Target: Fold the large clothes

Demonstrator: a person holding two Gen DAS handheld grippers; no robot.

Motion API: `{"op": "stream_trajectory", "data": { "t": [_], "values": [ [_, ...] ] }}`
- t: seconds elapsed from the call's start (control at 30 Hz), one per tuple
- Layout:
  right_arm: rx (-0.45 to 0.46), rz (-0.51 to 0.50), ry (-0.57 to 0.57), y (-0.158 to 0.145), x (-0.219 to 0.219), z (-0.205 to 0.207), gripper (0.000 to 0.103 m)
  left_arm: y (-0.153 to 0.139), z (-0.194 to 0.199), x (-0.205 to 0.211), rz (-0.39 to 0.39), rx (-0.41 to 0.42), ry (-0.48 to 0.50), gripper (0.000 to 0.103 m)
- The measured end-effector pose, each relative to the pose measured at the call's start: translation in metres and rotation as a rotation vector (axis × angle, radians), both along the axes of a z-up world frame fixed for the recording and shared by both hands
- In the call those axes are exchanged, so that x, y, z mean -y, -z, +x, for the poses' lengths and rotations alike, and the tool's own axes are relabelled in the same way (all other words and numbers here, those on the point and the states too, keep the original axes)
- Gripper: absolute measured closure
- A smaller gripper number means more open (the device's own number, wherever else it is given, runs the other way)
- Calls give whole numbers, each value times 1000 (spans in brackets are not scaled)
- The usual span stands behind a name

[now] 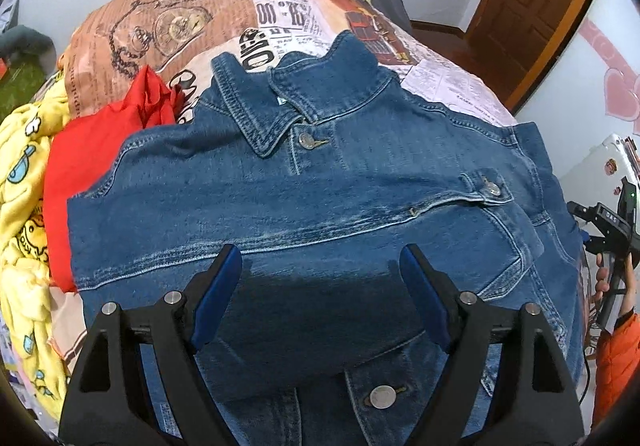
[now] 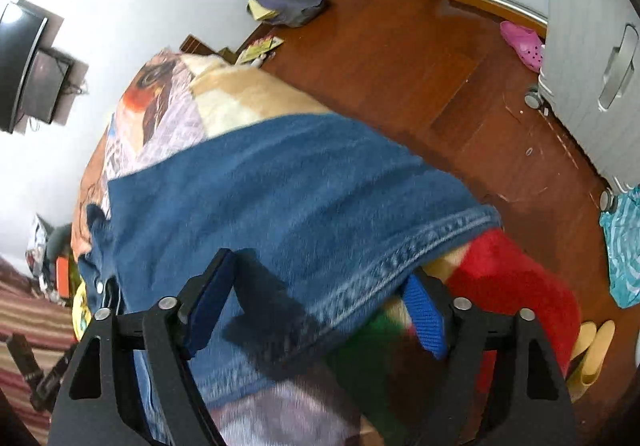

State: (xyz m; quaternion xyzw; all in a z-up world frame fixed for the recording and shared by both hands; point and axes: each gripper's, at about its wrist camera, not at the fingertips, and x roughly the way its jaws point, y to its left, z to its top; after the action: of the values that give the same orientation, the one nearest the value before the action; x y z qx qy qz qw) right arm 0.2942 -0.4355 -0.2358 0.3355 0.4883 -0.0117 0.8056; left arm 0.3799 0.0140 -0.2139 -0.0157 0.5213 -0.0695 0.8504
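On the bed (image 1: pixel 280 5), over its printed newspaper-pattern cover, the denim jacket (image 1: pixel 320 181) lies front up, collar (image 1: pixel 280 101) at the far end from me and the buttoned placket running back toward my left tool (image 1: pixel 320 282). That tool hangs steeply over the lower chest of the jacket with its blue pads (image 1: pixel 218 286) standing apart and nothing between them; the cloth lies just beyond and beneath the tips, and I cannot tell whether they touch it. My right tool (image 2: pixel 320 298) is also spread, and it straddles the stitched edge of the jacket (image 2: pixel 280 205) at the side of the bed next to the wooden floor (image 2: pixel 400 65): one pad sits over the denim, the other just off the seam above the red and green patch of blanket (image 2: pixel 512 274). This view is blurred, so I cannot say the pads press on the fabric, and I judge it not yet gripped. The jacket's long axis runs from me to the collar, so I expect the fold to go across it, and my right hand is the nearer to a free edge. A red garment (image 1: pixel 80 165) and a yellow printed blanket (image 1: pixel 20 185) crowd the jacket's opposite side, close enough to be caught up
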Motion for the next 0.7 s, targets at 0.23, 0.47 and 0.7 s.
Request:
{"op": "stream_trajectory", "data": {
  "t": [0.23, 0.47, 0.7],
  "values": [
    [41, -124, 15, -24, -5, 0, 82, 2, -3, -4, 13, 6, -10, 22],
    [206, -234, -32, -92, -29, -6, 90, -3, -9, -8, 0, 23, -6, 22],
    [395, -246, -147, -169, -77, -10, 91, -13, -20, -19, -19, 57, -11, 22]
  ]
}}
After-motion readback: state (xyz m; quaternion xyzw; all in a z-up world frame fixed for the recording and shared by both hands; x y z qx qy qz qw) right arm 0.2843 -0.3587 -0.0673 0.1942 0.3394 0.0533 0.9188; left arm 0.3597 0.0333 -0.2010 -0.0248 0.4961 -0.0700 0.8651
